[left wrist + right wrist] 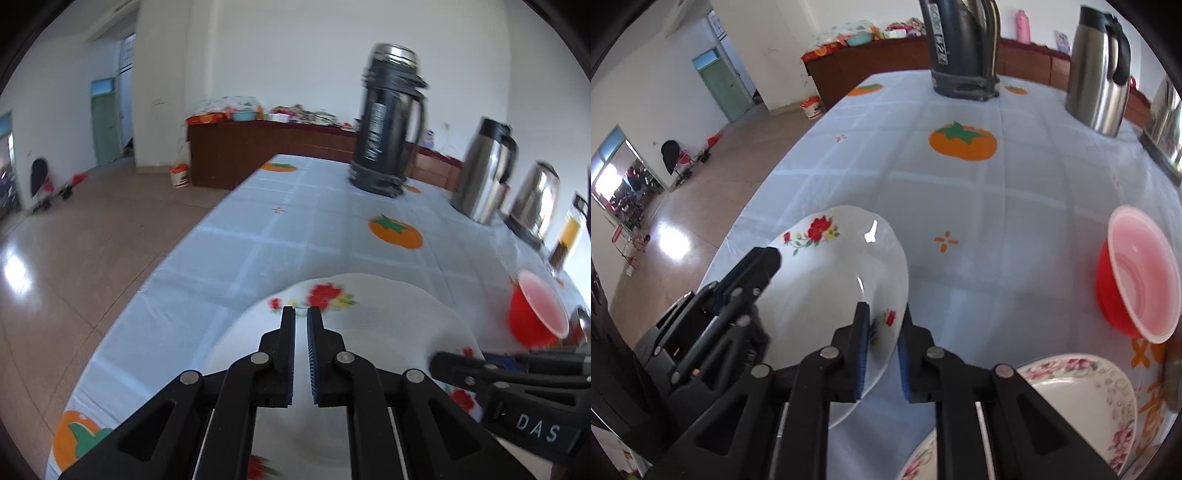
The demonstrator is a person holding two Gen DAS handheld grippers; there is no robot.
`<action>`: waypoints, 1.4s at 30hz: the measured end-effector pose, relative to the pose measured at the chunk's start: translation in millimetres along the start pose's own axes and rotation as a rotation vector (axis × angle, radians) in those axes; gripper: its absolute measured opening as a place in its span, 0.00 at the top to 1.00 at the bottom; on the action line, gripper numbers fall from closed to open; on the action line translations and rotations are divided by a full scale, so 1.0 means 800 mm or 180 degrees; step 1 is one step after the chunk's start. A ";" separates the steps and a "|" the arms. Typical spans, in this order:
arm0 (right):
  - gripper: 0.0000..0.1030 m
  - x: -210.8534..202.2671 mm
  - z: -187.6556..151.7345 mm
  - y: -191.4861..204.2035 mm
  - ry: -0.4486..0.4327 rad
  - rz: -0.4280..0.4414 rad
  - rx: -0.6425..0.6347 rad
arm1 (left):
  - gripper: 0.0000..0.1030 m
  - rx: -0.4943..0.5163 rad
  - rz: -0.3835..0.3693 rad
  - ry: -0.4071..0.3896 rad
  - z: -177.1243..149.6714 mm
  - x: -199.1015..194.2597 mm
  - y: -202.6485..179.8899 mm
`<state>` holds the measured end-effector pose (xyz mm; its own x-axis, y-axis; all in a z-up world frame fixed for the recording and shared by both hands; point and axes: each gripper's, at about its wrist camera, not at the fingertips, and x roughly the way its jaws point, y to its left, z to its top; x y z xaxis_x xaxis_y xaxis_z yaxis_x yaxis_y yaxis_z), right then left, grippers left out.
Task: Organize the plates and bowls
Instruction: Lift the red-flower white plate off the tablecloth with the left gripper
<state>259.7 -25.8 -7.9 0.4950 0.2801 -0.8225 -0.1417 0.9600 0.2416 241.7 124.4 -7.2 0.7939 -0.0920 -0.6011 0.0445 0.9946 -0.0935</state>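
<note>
A white plate with red flowers (820, 273) is tilted over the tablecloth, its right rim raised. That rim runs between the pads of my right gripper (882, 325), which is shut on it near a small flower. From the left wrist view the right gripper (439, 363) reaches in at the plate's (369, 325) right edge. My left gripper (301, 312) is shut with only a narrow slit between its pads. Both its fingers lie over the plate's left part near the big red flower, and no rim shows between them. In the right wrist view the left gripper (770, 258) covers the plate's left rim.
A red bowl with a pink inside (1137, 273) stands to the right. Two pink-flowered dishes (1082, 398) lie at the near right. A black flask (960, 44), a steel jug (1097, 70) and a kettle (535, 199) stand at the back. The table's left edge (783, 158) drops to the floor.
</note>
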 end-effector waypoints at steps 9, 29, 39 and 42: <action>0.85 0.010 -0.002 -0.011 0.0042 0.0054 0.0112 | 0.75 -0.0667 0.0167 0.0383 0.008 0.018 0.095; 0.82 0.019 -0.007 -0.017 0.0074 0.0038 0.0191 | 0.66 -0.0784 -0.0390 0.0814 -0.007 0.042 0.069; 0.81 0.008 -0.014 -0.018 -0.0095 0.0052 0.0182 | 0.70 -0.0688 -0.0331 0.0560 -0.001 0.025 0.062; 0.81 -0.002 -0.016 -0.011 -0.0194 0.0010 0.0094 | 0.70 -0.0671 -0.0298 0.0530 0.001 0.027 0.061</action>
<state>249.0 -34.8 -15.8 0.5460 0.2816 -0.7891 -0.1184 0.9583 0.2601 261.4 171.2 -23.9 0.6808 -0.2070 -0.7026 -0.0279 0.9512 -0.3072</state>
